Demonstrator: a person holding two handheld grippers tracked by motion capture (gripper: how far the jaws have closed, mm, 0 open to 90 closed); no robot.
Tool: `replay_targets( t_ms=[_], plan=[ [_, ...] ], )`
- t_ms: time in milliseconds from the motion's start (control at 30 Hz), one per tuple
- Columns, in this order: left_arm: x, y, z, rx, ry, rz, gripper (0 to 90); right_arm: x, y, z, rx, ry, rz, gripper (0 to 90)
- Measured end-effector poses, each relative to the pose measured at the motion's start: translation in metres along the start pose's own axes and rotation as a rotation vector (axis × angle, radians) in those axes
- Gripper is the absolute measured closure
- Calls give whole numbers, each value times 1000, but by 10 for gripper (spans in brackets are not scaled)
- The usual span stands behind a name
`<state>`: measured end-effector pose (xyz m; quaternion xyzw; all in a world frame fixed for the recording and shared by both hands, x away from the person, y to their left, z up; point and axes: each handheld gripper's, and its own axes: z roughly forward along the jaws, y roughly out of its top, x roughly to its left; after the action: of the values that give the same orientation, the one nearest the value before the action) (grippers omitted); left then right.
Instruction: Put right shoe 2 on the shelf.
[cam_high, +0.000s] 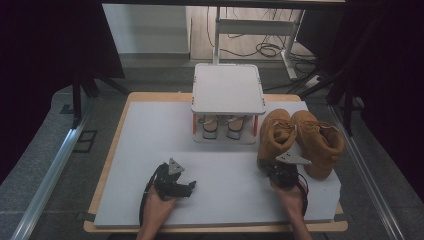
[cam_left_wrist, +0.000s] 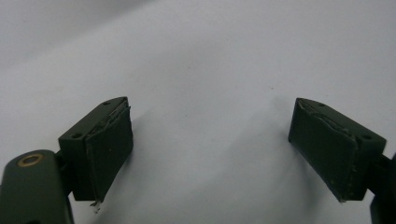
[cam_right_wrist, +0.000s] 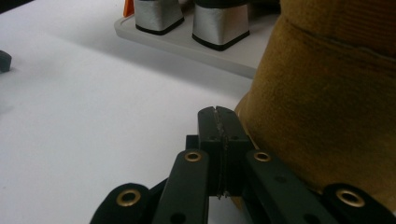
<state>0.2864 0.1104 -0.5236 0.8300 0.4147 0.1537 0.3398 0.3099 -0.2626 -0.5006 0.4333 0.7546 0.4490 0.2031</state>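
White table (cam_high: 150, 150) carries our tan suede boots (cam_high: 300, 137) at three o'clock. Our right gripper (cam_right_wrist: 218, 114), fingers pressed together, sits beside the near boot's heel; we should spread them before grasping. Left gripper (cam_left_wrist: 210, 140) rests spread.

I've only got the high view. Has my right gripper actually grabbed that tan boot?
Observer: No. The right gripper has its jaws shut on each other with nothing between them. The tan boot is right beside them.
Operator: And my left one?
Observer: The left gripper is wide open over the bare white table.
Operator: What's under the rack?
Observer: Two grey shoes with black soles stand on its lower tray.
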Motion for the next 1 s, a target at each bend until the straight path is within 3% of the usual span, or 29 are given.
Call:
replay_targets(
  t_ms=[300,733,1000],
  plan=[
    [0,0,0,0,0,0,137,2,1,5,-1,0,12,900],
    [0,0,0,-3,0,0,137,8,-1,9,20,-48,-57,900],
    [0,0,0,-1,0,0,138,6,-1,5,26,-47,-60,900]
  ],
)
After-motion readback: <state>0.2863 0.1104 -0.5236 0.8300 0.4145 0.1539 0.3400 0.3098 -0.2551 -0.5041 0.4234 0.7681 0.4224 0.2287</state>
